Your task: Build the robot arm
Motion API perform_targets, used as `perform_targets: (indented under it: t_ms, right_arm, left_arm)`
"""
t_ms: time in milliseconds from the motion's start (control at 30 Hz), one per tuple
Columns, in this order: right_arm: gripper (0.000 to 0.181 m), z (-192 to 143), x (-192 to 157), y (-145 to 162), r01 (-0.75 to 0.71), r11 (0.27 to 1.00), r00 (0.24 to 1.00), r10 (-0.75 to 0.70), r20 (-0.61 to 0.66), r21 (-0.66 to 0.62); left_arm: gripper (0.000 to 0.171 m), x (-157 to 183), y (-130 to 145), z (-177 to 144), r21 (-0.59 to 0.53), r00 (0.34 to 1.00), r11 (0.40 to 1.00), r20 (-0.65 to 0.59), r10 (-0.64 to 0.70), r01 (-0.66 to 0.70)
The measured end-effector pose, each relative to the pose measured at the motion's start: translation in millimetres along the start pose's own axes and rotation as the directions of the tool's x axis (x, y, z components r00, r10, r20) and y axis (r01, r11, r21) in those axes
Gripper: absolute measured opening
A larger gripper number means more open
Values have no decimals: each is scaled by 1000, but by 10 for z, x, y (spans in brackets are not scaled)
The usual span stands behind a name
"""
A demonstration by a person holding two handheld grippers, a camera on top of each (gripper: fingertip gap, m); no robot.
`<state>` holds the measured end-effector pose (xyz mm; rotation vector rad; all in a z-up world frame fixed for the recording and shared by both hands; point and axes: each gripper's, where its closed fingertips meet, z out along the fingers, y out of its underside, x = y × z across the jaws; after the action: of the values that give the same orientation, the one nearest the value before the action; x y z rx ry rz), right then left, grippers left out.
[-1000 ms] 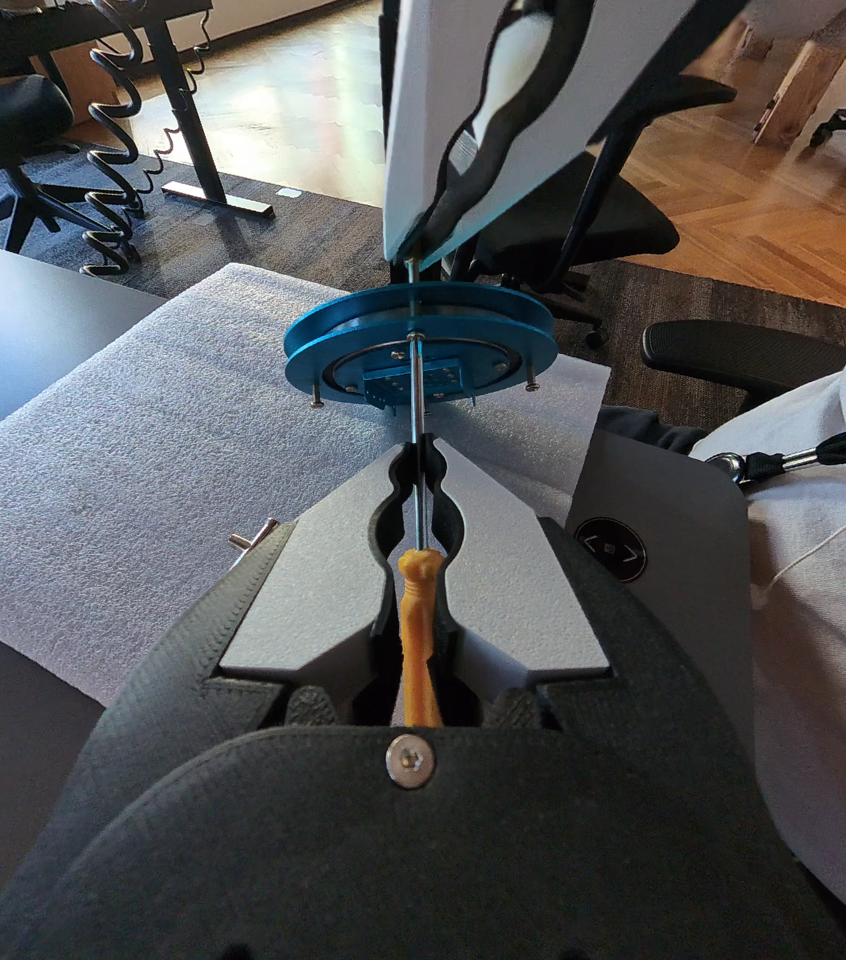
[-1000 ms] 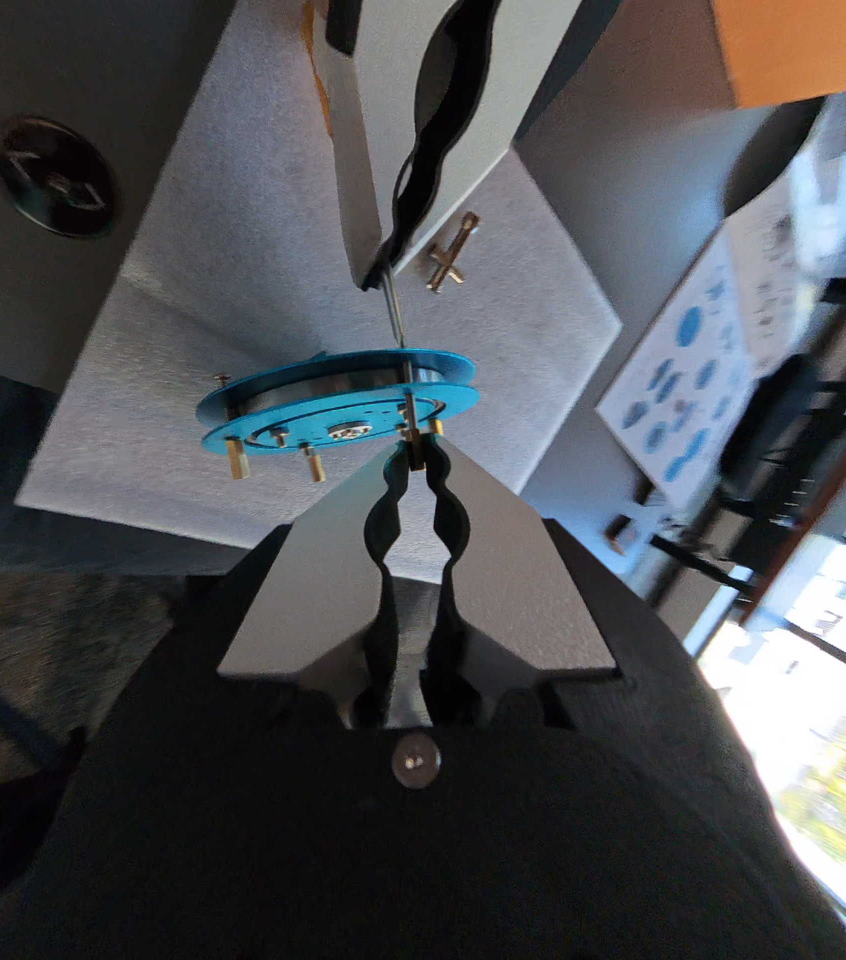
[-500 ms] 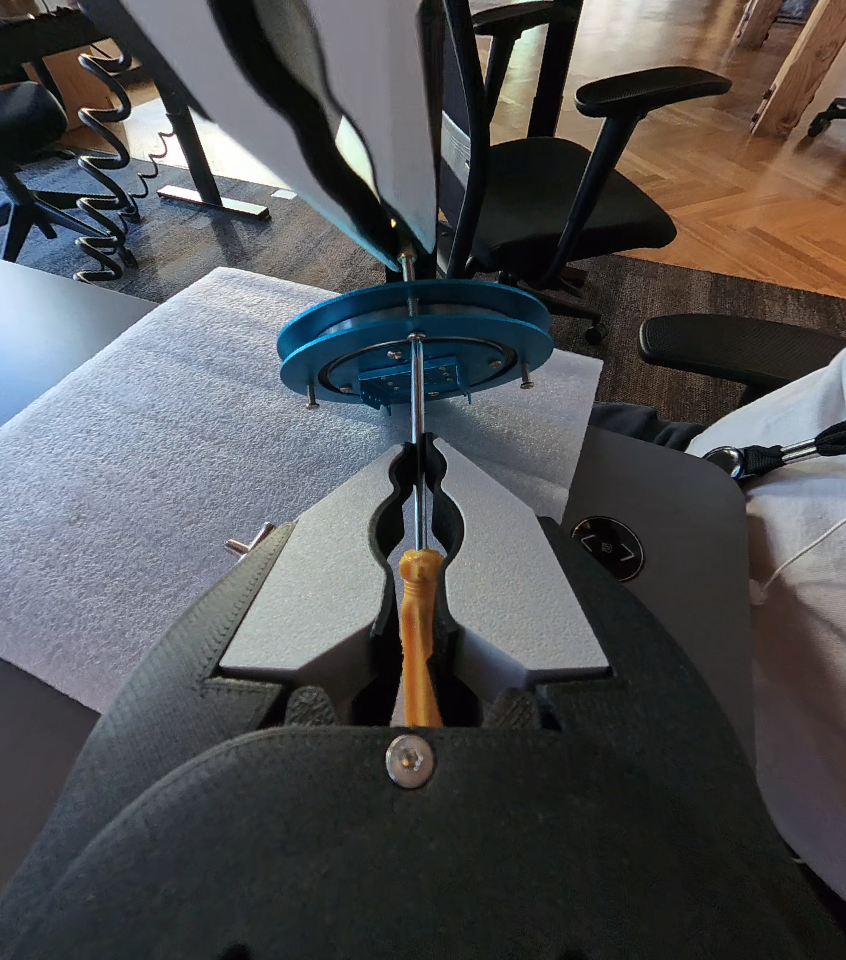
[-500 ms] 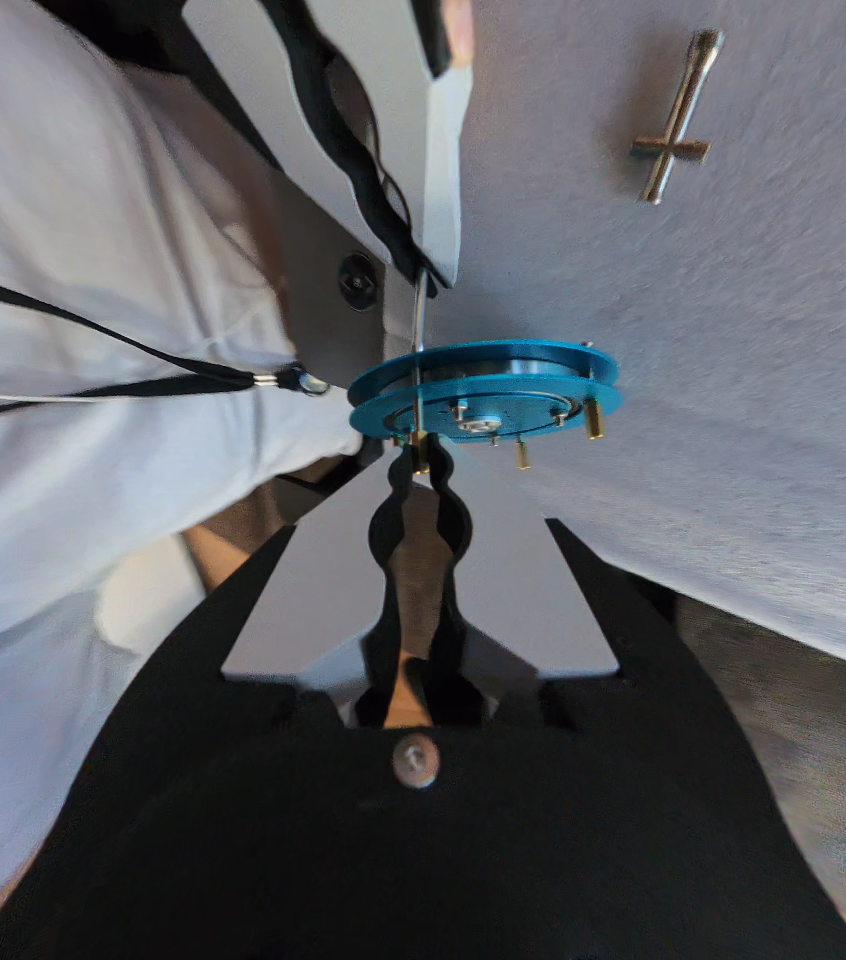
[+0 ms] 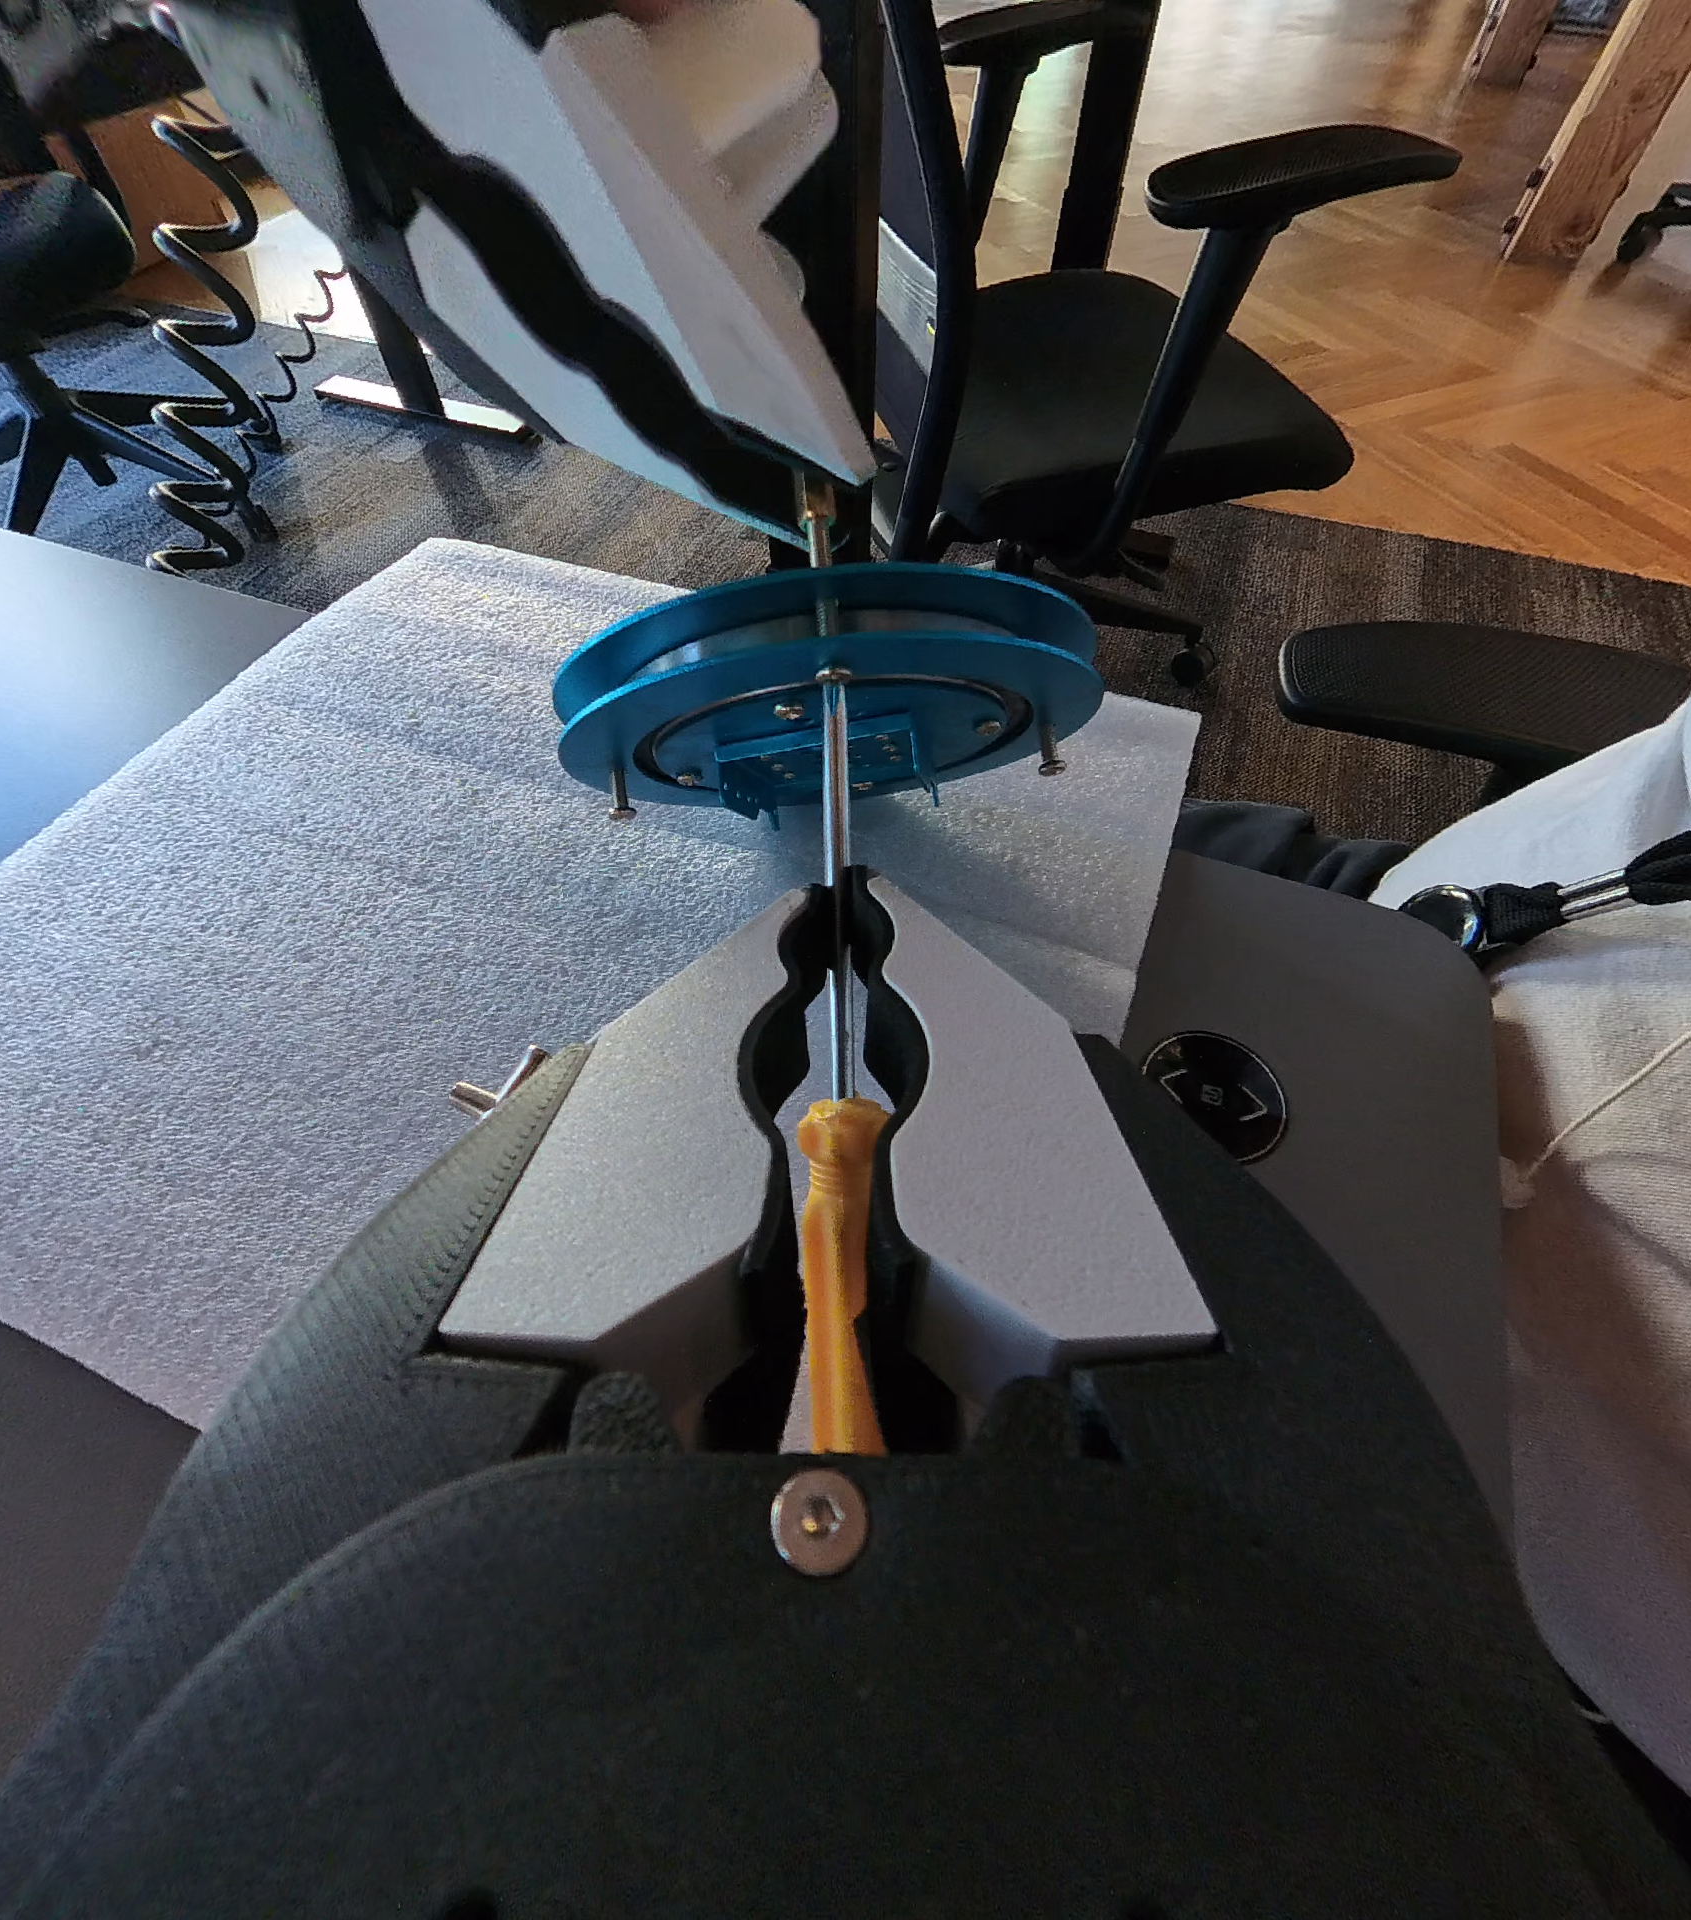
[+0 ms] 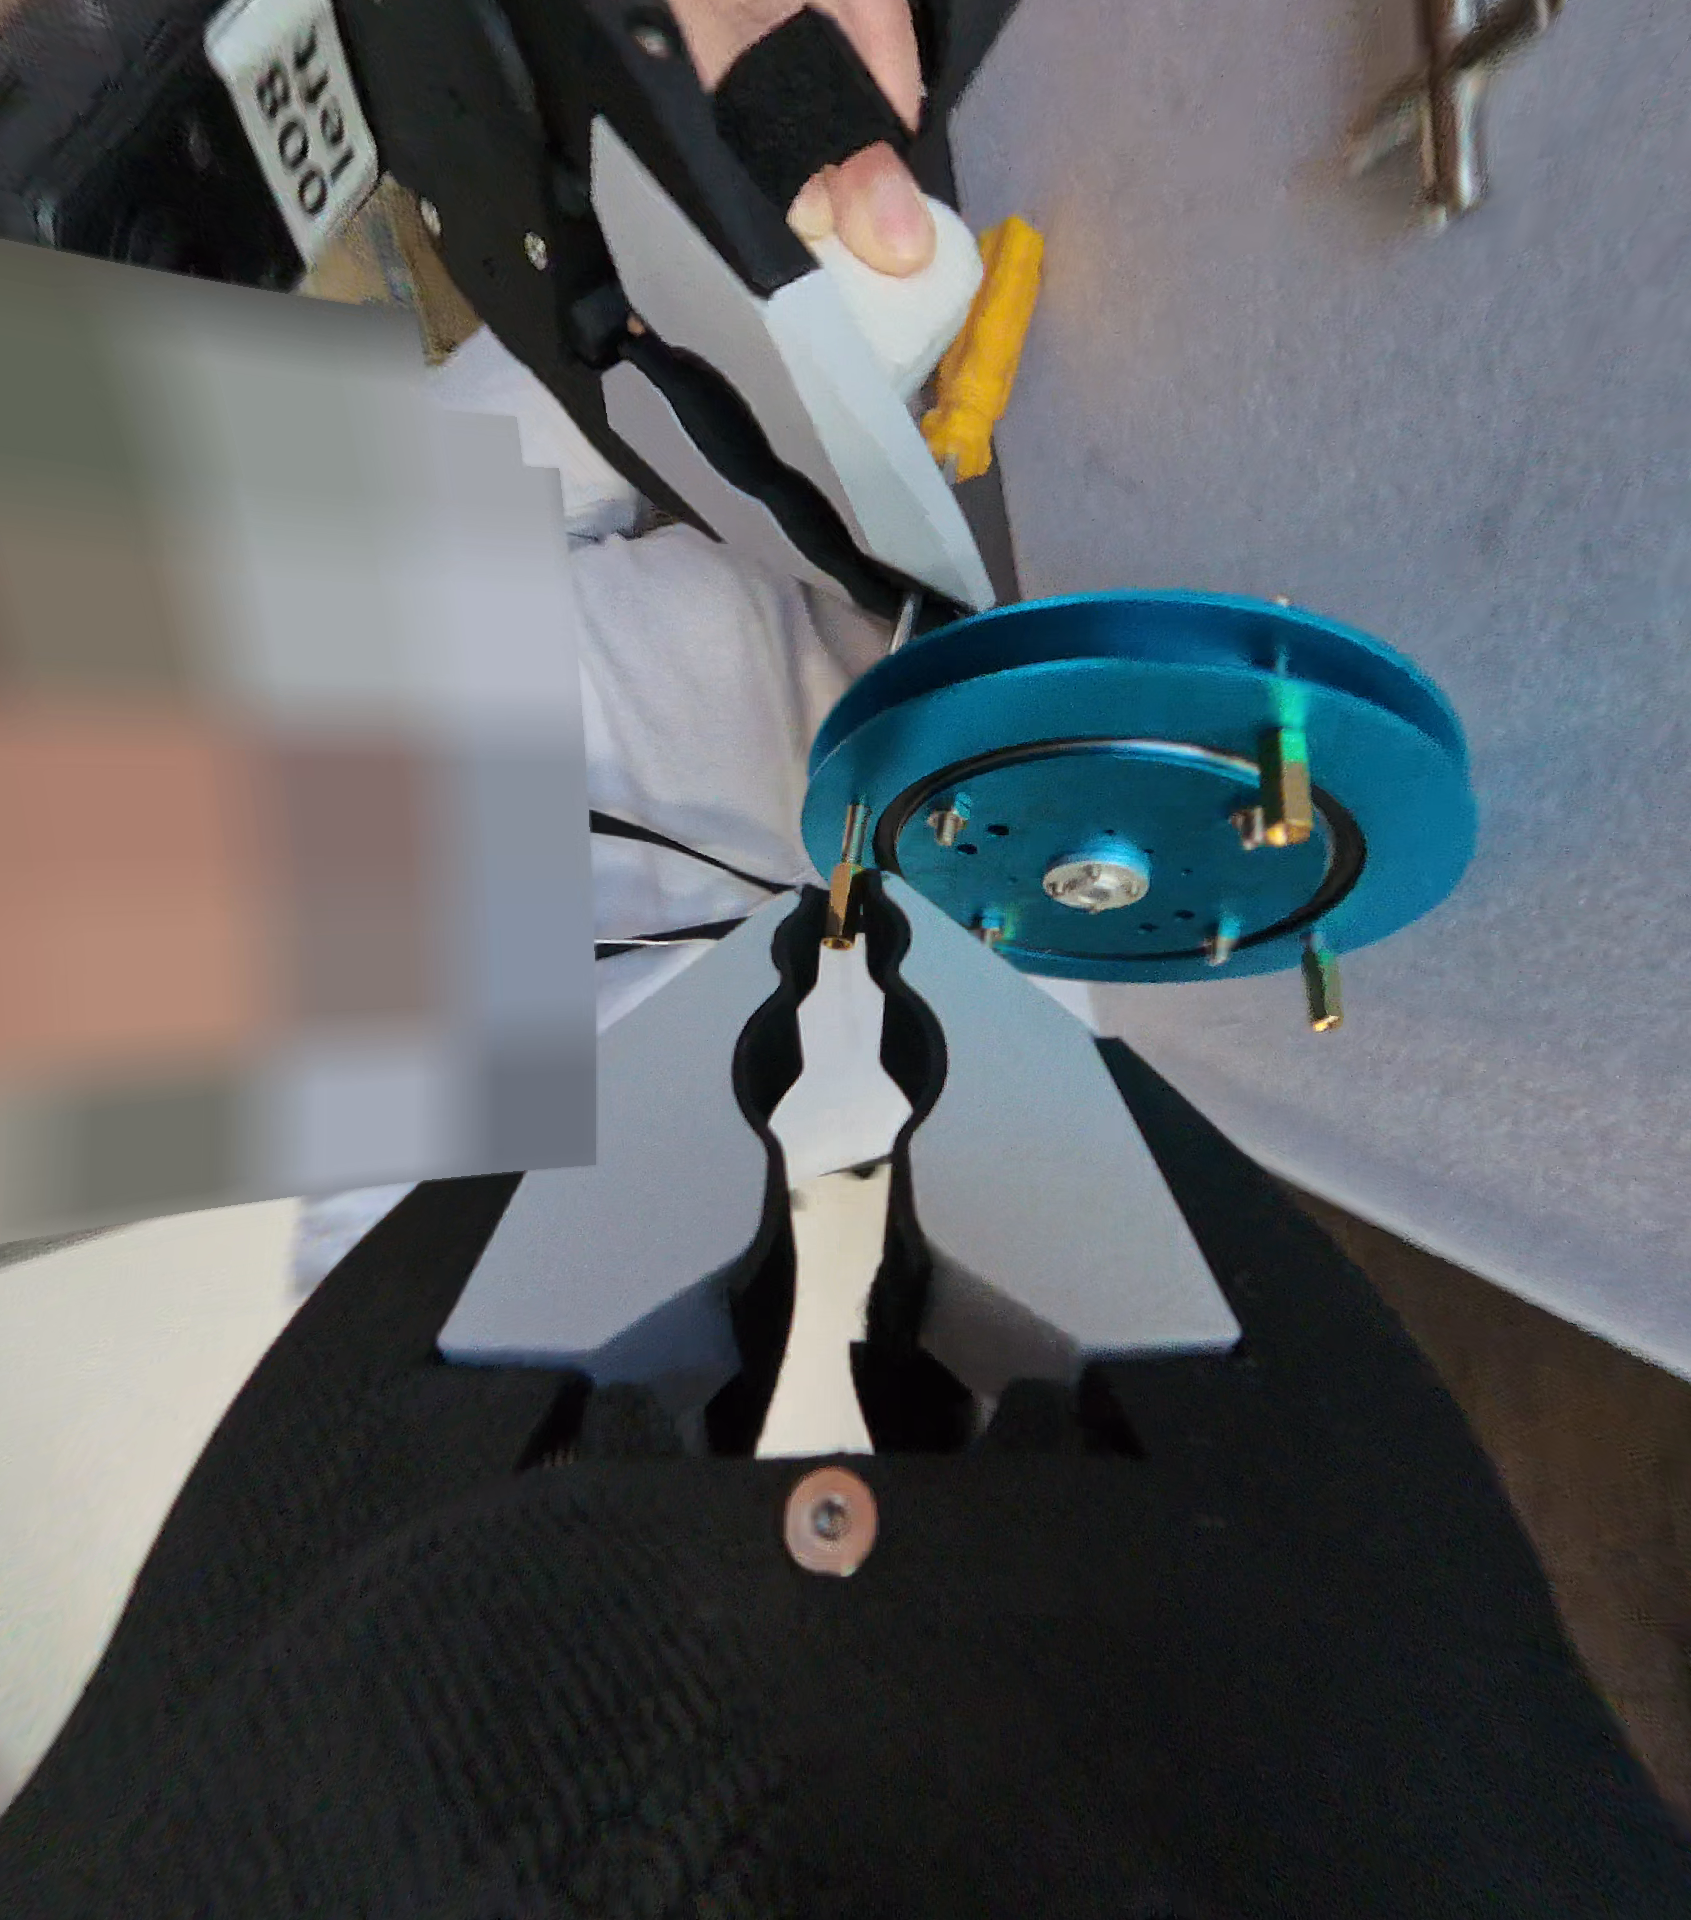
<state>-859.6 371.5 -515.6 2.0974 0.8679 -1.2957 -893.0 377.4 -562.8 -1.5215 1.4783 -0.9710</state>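
My left gripper [image 5: 839, 883] is shut on an orange-handled screwdriver [image 5: 836, 1247]. Its shaft runs forward to a screw head on the near face of a blue two-plate disc assembly [image 5: 675, 707], held in the air above a white foam sheet [image 5: 249, 935]. My right gripper [image 6: 846, 894] is shut on a brass standoff [image 6: 839, 920] at the rim of the disc [image 6: 1132, 727]. In the left wrist view it [image 5: 820, 488] comes in from above and behind the disc. The left gripper [image 6: 924, 582] and screwdriver handle [image 6: 986, 343] show beyond the disc.
A small metal cross-shaped tool [image 5: 498, 1081] lies on the foam, also seen in the right wrist view [image 6: 1443, 135]. The foam rests on a grey desk [image 5: 10, 644] with a round black control [image 5: 1213, 1108]. A person in a white shirt [image 5: 1651, 1143] sits close at right. Office chairs [image 5: 1132, 416] stand behind. Some 7 cm of space lies between my two pairs of fingers.
My right gripper has rolled around the standoff while staying shut on it, so its view has turned. My left gripper and screwdriver have stayed on the screw.
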Motion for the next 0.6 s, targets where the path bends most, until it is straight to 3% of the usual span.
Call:
perform_targets:
  t_ms: [33,100,167,200,300,333,400,500,600]
  right_arm:
    - [7,-7,11,-6,80,997,996,-79,-51,13]
    - [13,-55,55,-32,272,962,941,-261,-217,22]
    - [27,-157,107,-91,517,856,760,-467,-452,-14]
    - [39,-191,57,-121,647,761,627,-566,-536,-46]
    - [39,-266,-37,-123,861,433,115,-678,-726,-268]
    - [41,-274,-40,-121,862,354,-49,-656,-753,-363]
    - [41,-205,-31,-113,804,265,-285,-614,-736,-533]
    - [38,-156,144,-119,579,287,-523,-588,-617,-763]
    - [19,-231,207,-170,322,272,-744,-519,-420,-907]
  left_arm:
    - [2,-1,0,0,0,1000,1000,-1,0,0]
    - [2,-3,1,-1,0,1000,1000,-2,-3,3]
    - [2,-2,2,-2,1,1000,1000,-5,-6,6]
    - [2,-1,2,-2,1,1000,1000,-6,-7,7]
    - [2,0,1,-2,1,1000,1000,-6,-6,6]
    - [2,0,1,-1,1,1000,1000,-7,-7,7]
    - [2,0,0,-2,2,1000,1000,-9,-9,9]
    - [2,-1,0,-1,3,1000,1000,-9,-10,10]
    - [2,0,0,-2,3,1000,1000,-6,-9,9]
